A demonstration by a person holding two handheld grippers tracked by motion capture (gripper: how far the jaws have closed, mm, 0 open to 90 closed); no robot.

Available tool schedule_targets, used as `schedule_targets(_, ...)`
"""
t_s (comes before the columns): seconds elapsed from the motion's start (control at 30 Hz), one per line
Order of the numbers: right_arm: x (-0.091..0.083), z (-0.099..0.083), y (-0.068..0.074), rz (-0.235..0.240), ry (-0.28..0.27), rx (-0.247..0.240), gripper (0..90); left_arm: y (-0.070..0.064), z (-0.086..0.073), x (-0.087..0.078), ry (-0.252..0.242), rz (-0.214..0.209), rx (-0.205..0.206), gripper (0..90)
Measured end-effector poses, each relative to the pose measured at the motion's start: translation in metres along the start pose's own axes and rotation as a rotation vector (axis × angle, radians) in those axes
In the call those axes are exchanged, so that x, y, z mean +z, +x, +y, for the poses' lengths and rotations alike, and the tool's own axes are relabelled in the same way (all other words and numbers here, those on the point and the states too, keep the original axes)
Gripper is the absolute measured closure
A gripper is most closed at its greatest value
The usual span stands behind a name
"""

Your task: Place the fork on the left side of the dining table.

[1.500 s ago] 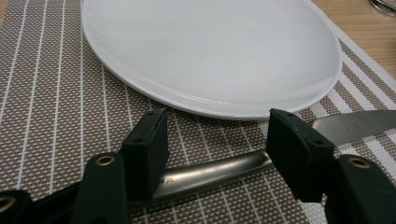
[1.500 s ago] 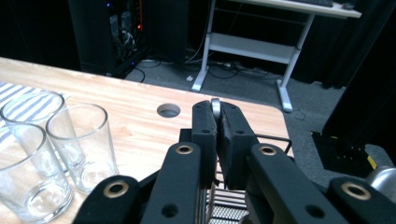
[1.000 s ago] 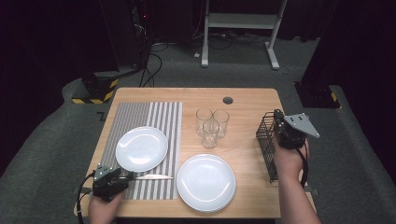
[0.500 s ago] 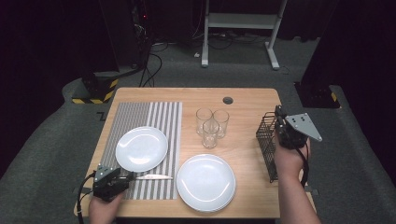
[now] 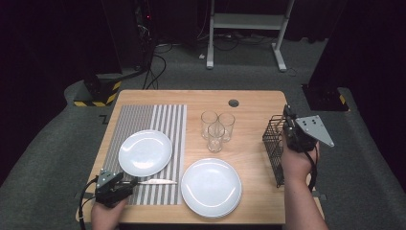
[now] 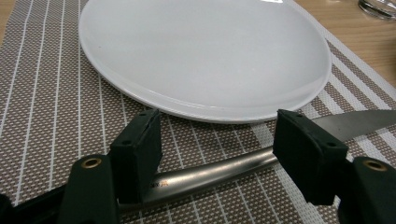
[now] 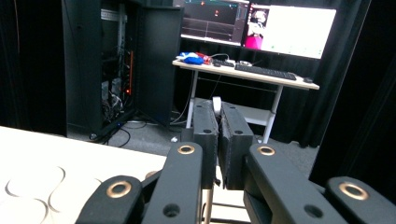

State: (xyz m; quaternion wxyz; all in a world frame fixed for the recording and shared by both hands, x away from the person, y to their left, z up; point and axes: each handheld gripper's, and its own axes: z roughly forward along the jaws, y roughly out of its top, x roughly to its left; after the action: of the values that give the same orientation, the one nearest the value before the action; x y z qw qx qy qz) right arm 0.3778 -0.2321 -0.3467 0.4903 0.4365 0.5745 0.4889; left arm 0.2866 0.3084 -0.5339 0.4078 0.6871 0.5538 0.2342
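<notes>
Knife (image 6: 219, 170): lies flat on the striped placemat (image 5: 143, 122), just on the near side of the small white plate (image 5: 145, 152), blade pointing toward the large plate; judged to be a table setting in progress, the knife laid alongside the plate as cutlery would be.
Left claw (image 6: 231, 149): wide open, its two black pads straddling the knife handle with daylight on either side; it grips nothing, and reads as either a release or a fresh approach.
Small white plate: sits on the placemat, bare, nothing on it.
Large plate (image 5: 211, 187): to the right of the small plate, off the placemat on the bare worktop (image 5: 253, 103); also bare.
Glasses (image 5: 216, 128): three clear tumblers clustered beyond and right of the small plate, upright; whether anything is in them cannot be told.
Wire basket (image 5: 274, 143): black mesh cutlery caddy, well apart from the small plate at the worktop's right edge; contents cannot be made out.
Right claw (image 7: 218, 140): pads pressed together with nothing between them, held at the basket, aimed out toward the room's desk and monitors.
</notes>
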Motion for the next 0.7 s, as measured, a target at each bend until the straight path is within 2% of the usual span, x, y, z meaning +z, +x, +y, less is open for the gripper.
schedule_targets(0.33, -0.004, 0.009, 0.006, -0.001, -0.038, -0.018, 86.8, 0.001, 0.0, 0.0, -0.005, -0.008, -0.002, 31.9)
schedule_targets(0.7, -0.01, 0.016, 0.015, 0.037, -0.072, -0.007, 86.7, -0.001, 0.0, -0.001, -0.01, -0.009, 0.009, 32.3)
